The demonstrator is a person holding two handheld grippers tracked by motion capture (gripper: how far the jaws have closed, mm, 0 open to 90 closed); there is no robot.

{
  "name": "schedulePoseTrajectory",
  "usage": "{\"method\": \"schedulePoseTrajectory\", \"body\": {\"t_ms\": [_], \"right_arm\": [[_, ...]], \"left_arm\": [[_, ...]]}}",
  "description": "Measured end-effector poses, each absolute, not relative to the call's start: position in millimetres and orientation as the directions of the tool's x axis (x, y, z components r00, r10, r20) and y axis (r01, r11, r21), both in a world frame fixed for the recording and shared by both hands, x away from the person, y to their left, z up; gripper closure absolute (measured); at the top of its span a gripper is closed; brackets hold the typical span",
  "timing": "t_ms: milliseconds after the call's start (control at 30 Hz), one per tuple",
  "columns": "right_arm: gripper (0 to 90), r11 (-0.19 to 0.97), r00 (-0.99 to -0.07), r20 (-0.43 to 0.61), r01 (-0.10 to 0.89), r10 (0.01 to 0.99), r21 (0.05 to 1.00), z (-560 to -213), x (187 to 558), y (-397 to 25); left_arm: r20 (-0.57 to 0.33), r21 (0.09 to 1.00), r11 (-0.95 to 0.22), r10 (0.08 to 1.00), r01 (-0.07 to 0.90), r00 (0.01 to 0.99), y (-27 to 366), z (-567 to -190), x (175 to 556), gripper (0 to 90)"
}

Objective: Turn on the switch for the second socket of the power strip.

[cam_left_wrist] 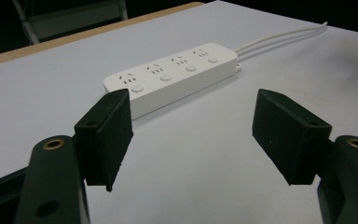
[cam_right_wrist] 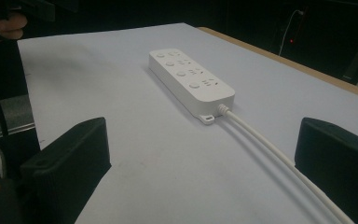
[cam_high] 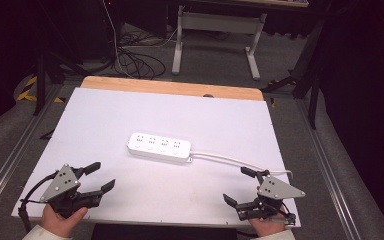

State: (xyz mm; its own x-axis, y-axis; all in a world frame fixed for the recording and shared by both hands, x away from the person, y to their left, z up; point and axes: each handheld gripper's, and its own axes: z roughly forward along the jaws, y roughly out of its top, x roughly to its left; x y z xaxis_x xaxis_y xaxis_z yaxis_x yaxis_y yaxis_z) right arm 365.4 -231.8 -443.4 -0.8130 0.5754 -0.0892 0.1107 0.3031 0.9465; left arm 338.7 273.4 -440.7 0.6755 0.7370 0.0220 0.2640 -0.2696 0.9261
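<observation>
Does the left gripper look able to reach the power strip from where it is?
Probably yes: the left gripper is open, and bare white table lies between it and the power strip.

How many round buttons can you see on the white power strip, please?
4, in a row along one long edge of the power strip, one beside each socket group; none looks hidden.

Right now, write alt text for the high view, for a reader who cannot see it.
A white power strip lies mid-table on a white sheet, its cord trailing right toward the table edge. Near the front edge, a person's hands hold two black tongs, the left tongs and right tongs, both open and apart from the strip.
</observation>
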Motion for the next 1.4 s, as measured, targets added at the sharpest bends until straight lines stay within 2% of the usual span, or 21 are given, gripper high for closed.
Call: {"method": "schedulePoseTrajectory", "body": {"t_ms": [367, 633, 833, 1067, 1200, 1400], "right_arm": [[3.9, 0.309, -0.817, -0.090, 0.111, 0.569, 0.945, -444.2, 365.7, -229.8], [4.3, 0.315, -0.821, -0.087, 0.116, 0.564, 0.942, -444.6, 365.4, -228.5], [4.4, 0.309, -0.823, -0.079, 0.121, 0.563, 0.943, -445.2, 366.5, -228.7], [4.4, 0.318, -0.825, -0.083, 0.121, 0.559, 0.940, -445.5, 366.3, -226.7], [4.4, 0.315, -0.824, -0.080, 0.123, 0.562, 0.941, -445.6, 366.5, -226.9], [4.4, 0.316, -0.824, -0.076, 0.128, 0.561, 0.940, -445.8, 366.3, -226.8]], "left_arm": [[-0.022, 0.917, -0.261, 0.720, 0.301, 0.694, 263.7, -427.4, 352.9, 30.1], [-0.005, 0.909, -0.291, 0.707, 0.297, 0.707, 248.2, -414.2, 369.3, 34.3], [-0.023, 0.905, -0.290, 0.699, 0.312, 0.715, 237.6, -410.6, 379.9, 34.3], [-0.001, 0.903, -0.309, 0.695, 0.299, 0.719, 230.6, -407.5, 390.7, 33.9], [-0.025, 0.901, -0.297, 0.692, 0.315, 0.721, 224.6, -405.5, 396.2, 34.0], [0.002, 0.901, -0.316, 0.689, 0.297, 0.725, 213.6, -402.7, 403.7, 34.0]]}}
